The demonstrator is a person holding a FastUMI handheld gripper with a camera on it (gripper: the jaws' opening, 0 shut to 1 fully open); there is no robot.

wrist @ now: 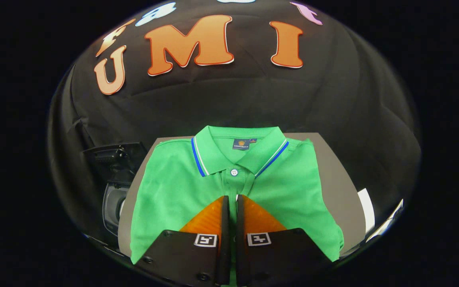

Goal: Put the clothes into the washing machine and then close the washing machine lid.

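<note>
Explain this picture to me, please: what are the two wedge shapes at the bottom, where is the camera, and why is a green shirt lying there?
The camera rides on a hand-held tool, a two-finger gripper that a person carries; no robot arm is involved. Its wide lens bends everything into a round picture. The two wedges at the bottom are the gripper's fingers, seen from behind, pointing forward. They stand almost together, with only a thin gap, and they seem to hold nothing yet.

Under and just ahead of the fingers lies a folded green polo shirt, collar pointing away, on a grey table. Beside the table, to the left of the shirt, stands a dark machine, probably the washing machine with its lid raised, though it is hard to make out. The shirt is meant to go in there.
</note>
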